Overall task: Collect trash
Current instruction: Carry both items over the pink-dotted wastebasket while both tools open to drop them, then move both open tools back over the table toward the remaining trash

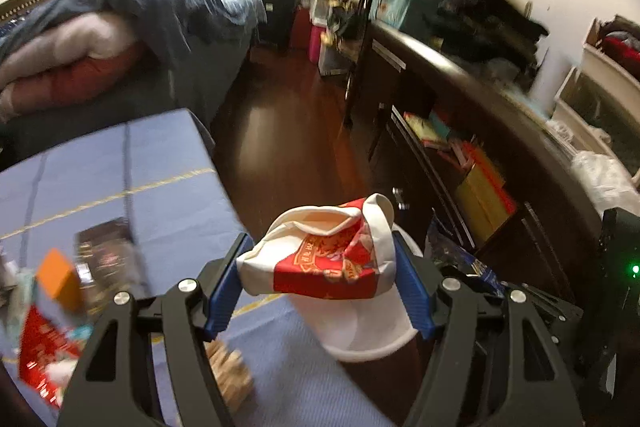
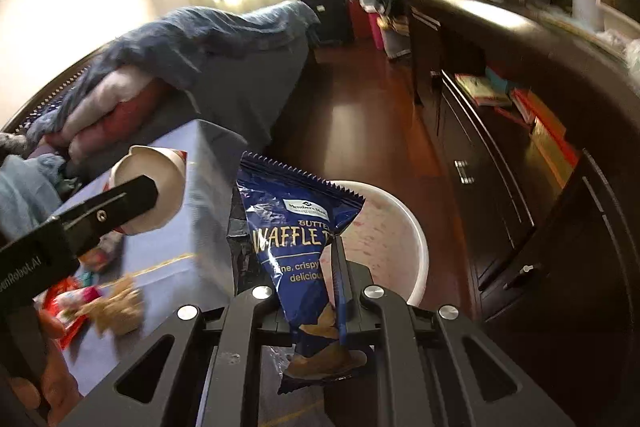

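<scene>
Below both of my grippers stands a white bucket (image 2: pixel 404 227) on the dark wood floor, just beside the corner of the table with the blue cloth (image 1: pixel 168 187); its inner wall shows pinkish stains, and I see nothing lying in the part that is visible, though the bottom is hidden behind the wrapper. My left gripper (image 1: pixel 320 279) pinches a crushed paper cup (image 1: pixel 320 259), red and white, between its blue pads (image 1: pixel 412 291), and the cup hangs over the rim of the bucket. My right gripper (image 2: pixel 320 291) is pressed together on a blue waffle snack wrapper (image 2: pixel 300 239), which stands upright in front of the bucket; its printed name is cut off by a fold. On the table some trash is left: a red packet (image 1: pixel 40 351), an orange block (image 1: pixel 60 279) and a crumbly beige lump (image 2: pixel 120 307), all too blurred to name better.
</scene>
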A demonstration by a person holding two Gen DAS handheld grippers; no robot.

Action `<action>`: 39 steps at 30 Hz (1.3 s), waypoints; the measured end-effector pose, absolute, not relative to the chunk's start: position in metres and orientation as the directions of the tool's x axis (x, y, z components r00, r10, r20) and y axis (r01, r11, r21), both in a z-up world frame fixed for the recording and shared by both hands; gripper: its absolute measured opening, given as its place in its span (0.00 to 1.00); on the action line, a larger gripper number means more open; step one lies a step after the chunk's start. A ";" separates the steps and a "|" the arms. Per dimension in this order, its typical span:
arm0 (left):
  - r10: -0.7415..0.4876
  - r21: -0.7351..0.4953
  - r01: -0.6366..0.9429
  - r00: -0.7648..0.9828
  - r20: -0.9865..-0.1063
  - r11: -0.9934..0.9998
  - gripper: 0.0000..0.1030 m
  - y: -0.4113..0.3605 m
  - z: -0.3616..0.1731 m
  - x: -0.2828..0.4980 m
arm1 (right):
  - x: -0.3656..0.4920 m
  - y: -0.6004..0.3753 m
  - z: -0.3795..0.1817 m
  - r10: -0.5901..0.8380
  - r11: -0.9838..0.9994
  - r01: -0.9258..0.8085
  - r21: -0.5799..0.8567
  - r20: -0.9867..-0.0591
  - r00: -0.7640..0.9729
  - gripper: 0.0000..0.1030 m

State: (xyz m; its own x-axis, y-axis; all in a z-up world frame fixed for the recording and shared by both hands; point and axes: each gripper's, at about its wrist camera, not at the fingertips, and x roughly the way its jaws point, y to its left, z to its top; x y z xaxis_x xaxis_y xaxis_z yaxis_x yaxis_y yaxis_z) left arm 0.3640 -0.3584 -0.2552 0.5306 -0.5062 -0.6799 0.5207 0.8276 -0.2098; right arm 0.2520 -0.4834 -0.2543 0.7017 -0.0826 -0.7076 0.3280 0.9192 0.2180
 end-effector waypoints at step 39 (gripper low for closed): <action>-0.227 -0.157 0.164 0.730 -0.645 0.974 0.96 -0.147 -0.224 0.313 | 0.226 -0.331 -0.212 0.016 0.983 0.111 0.144 -0.679 0.734 0.96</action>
State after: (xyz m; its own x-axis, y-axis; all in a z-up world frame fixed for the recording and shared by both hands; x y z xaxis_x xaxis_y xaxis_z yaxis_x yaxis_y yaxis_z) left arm 0.3128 -0.1469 -0.2243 0.7297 -0.2266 -0.6451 0.1637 0.9740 -0.1569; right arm 0.2256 -0.3307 -0.2120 0.7339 0.0163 -0.6791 0.1110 0.9834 0.1435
